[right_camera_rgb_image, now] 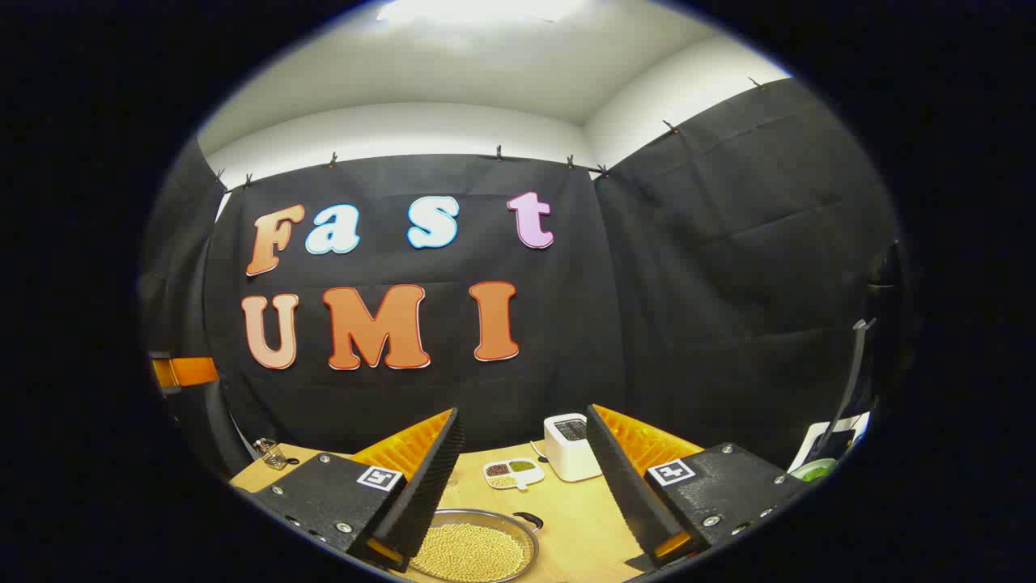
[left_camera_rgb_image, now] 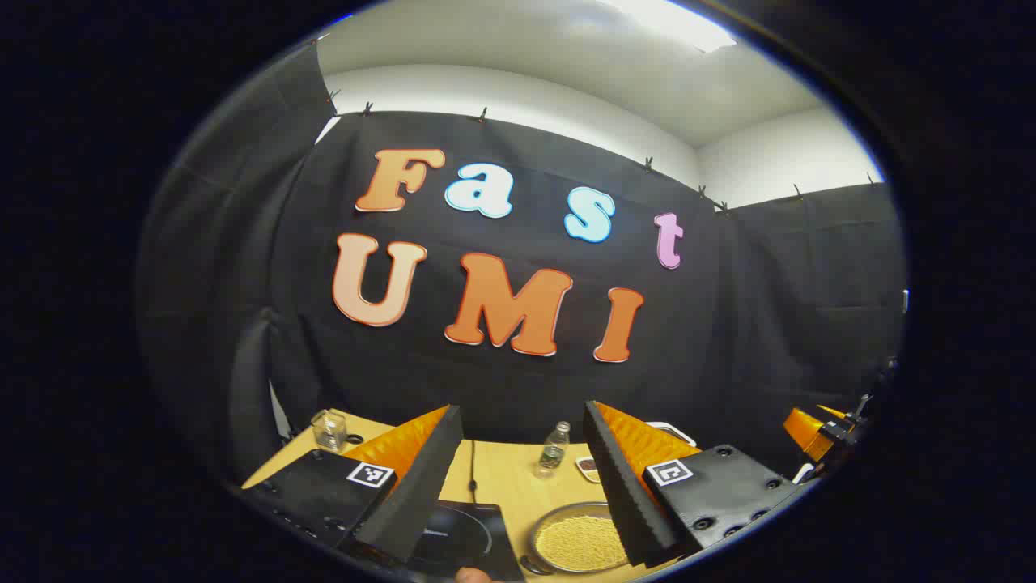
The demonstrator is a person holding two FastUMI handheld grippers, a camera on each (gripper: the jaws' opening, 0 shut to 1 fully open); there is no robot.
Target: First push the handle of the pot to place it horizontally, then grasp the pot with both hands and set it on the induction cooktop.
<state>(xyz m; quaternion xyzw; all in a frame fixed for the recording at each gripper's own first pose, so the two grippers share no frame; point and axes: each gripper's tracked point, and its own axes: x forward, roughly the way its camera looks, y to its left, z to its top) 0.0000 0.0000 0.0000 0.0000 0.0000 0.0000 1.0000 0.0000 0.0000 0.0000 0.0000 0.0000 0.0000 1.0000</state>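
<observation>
On table: pot, unbranded.

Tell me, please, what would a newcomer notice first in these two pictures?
First, the pot full of small yellow grains, low on the wooden table, between the open fingers of the right hand-held gripper. In the left gripper view, the black cooktop lies just left of the pot. Behind stand a white appliance and a small bottle.

We see bare table right of the pot; a toaster-like box, perhaps, blocks the far edge.
</observation>
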